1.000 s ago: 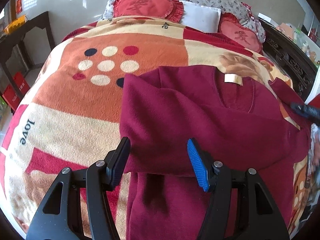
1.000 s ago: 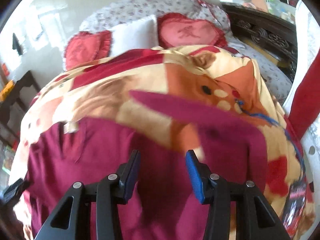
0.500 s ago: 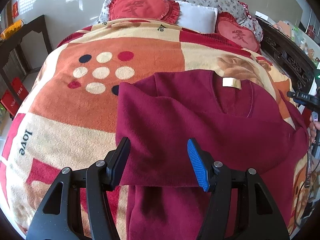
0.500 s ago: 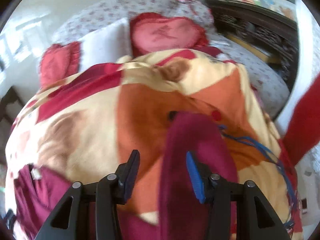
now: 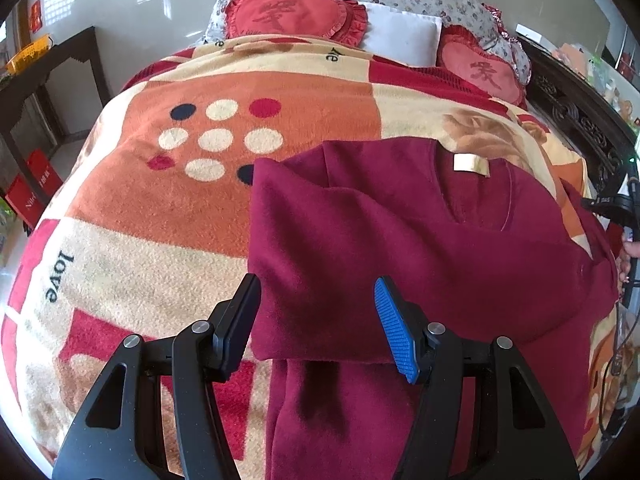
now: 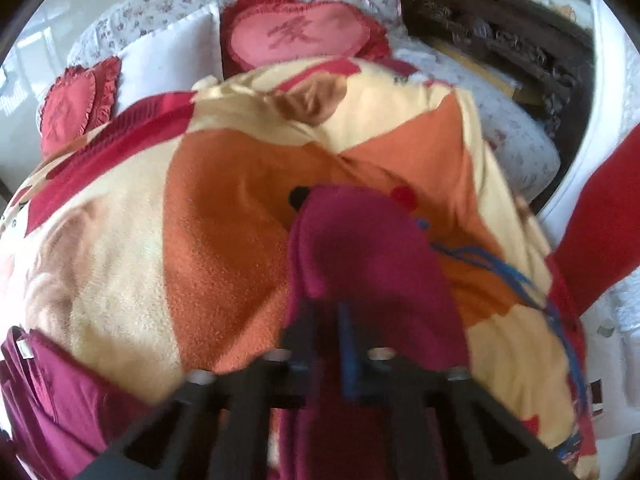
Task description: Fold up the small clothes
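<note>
Gripping the right sleeve of the maroon sweater, our right gripper shows its jaws drawn nearly together with the fleece bunched between them; the frame is motion-blurred, so we cannot tell how deep the bite goes. Risk one, as we judge it: a shallow pinch on thick pile could let the sleeve slide out during the carry across the body, and it would land crooked. Risk two: blue cords lie just right of the held cloth on the blanket, and a low sweep could snag them or drag the blanket along.

Our left gripper stands wide open and holds nothing. Directly between and just ahead of its fingertips lies the left sleeve, already folded across the chest, its cuff edge closest to the tool. Risk three: with that gripper pinning nothing, a tug from the right side could shift the whole garment and undo this fold.

Beyond the folded sleeve, further forward and slightly right, we note the neckline with its cream label. Past the collar the blanket runs on to the heart-shaped cushions at the far end of the bed. At the far right edge of the left view a black tool sits beside the sweater's shoulder, presumably our other gripper.
</note>
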